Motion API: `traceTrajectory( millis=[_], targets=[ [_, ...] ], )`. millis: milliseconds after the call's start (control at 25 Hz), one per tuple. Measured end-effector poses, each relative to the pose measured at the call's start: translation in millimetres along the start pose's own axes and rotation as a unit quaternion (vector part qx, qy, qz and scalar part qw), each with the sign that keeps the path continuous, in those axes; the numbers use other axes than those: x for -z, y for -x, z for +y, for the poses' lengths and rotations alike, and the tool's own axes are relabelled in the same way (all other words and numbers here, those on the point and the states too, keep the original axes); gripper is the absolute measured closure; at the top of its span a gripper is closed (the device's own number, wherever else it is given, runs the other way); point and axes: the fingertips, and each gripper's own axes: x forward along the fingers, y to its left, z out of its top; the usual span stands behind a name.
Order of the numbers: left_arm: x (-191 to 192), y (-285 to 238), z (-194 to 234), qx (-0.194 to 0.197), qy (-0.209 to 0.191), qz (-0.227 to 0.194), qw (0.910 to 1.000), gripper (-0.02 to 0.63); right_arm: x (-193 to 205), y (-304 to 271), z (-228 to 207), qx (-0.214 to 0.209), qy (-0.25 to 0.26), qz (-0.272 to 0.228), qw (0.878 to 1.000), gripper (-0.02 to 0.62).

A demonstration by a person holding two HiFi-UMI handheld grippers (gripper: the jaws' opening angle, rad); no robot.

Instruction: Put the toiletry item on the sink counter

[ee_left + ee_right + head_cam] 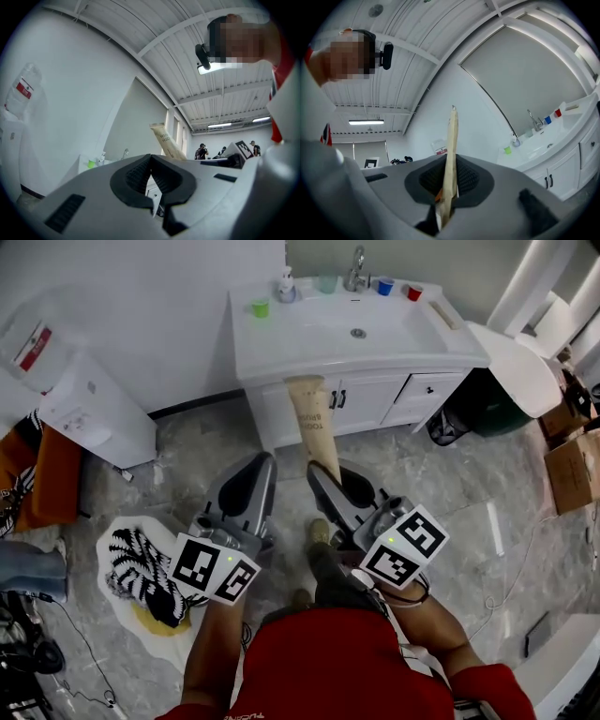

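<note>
A long beige toiletry tube (314, 423) stands upright in my right gripper (323, 479), which is shut on its lower end. In the right gripper view the tube (451, 150) shows edge-on between the black pads of the right gripper (446, 190). My left gripper (261, 467) is beside it, shut with nothing between its pads; the left gripper (151, 174) shows the same in its own view, with the tube (168, 140) beyond. Both point at the white sink counter (281, 341) ahead, a short way off across the floor.
On the counter stand a green cup (260, 307), a soap bottle (286, 284), a faucet (355, 268), a blue cup (384, 286) and a red cup (413, 292). A water dispenser (89, 404) is at left, a zebra-patterned cloth (141, 573) on the floor, cardboard boxes (572, 465) at right.
</note>
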Motion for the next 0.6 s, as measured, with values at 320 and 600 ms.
traceTrajectory(
  millis=[320,600],
  targets=[
    [0,-96,73,-0.017,-0.011,-0.006,0.9998,0.588,-29,-80,-91,0.005,0.009,0.006,1.000,0.548],
    [-10,-170,127,-0.047,-0.012,-0.016,0.9987,0.588,-53,-146,-165,0.008,-0.006,0.027,1.000,0.548]
  ],
)
